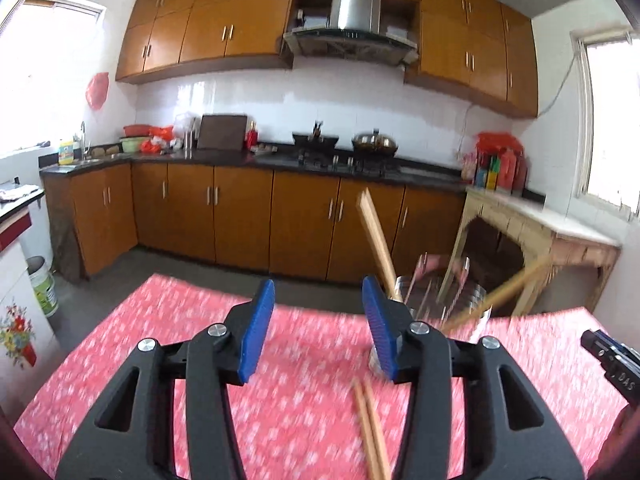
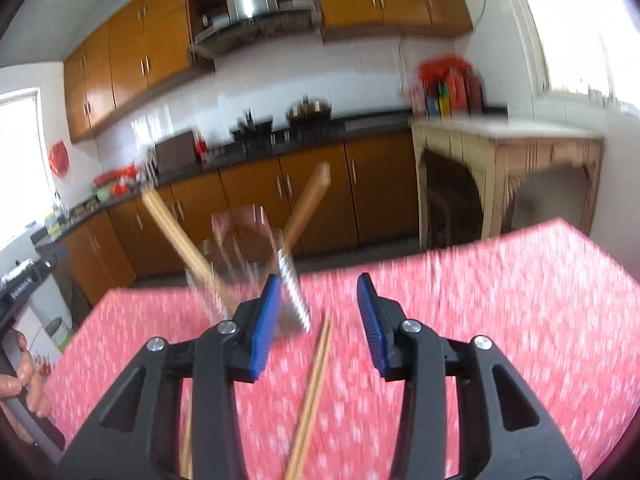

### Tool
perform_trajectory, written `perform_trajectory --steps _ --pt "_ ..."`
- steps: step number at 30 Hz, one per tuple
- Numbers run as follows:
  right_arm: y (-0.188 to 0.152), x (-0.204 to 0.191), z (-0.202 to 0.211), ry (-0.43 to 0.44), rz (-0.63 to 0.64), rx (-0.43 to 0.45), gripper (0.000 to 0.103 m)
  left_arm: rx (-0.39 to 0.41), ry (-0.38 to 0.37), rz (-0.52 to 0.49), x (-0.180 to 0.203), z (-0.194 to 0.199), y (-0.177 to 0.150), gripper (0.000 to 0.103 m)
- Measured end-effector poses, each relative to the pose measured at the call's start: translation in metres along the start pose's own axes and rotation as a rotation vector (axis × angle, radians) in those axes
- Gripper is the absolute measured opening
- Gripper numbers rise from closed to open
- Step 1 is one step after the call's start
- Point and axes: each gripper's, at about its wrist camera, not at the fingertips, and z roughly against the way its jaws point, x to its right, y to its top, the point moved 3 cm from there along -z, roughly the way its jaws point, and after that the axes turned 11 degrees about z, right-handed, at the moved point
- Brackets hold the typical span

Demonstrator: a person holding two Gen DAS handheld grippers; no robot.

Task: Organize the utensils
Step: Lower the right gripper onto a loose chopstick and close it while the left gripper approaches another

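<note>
Showing "DAS" lettering, the right hand-held gripper (image 1: 612, 360) hovers.

Red floral table (image 1: 304, 400) w/ metal holder (image 1: 476, 300), loose chopsticks (image 2: 316, 384)

My left gripper (image 1: 318, 332) and right gripper (image 2: 318, 322) looked alike: glossy black plastic arms with triangular cut-outs, round silver screws (image 1: 218, 330) at the pivots, and ribbed blue pads (image 2: 266, 322) lining each finger.
</note>
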Motion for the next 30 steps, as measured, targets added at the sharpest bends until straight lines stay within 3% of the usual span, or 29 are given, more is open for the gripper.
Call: perform_trajectory --steps 4,9,19,27,30 --pt "-0.055 -0.012 -0.026 0.023 0.004 -0.154 0.031 -0.047 0.017 -0.041 -0.007 0.003 -0.038 0.052" --pt "-0.093 -0.021 -0.051 0.074 -0.024 -0.286 0.028 -0.116 0.006 -0.065 -0.012 -0.001 -0.074 0.053" --pt "-0.108 -0.034 -0.070 0.076 0.030 -0.375 0.027 -0.184 -0.013 -0.090 -0.013 -0.003 -0.101 0.057" --pt "-0.106 -0.040 -0.076 0.076 0.047 -0.380 0.024 -0.255 -0.033 -0.090 -0.009 -0.011 -0.114 0.057" --pt "-0.104 -0.042 -0.079 0.050 0.069 -0.379 0.019 -0.295 -0.044 -0.086 -0.006 -0.015 -0.120 0.057"
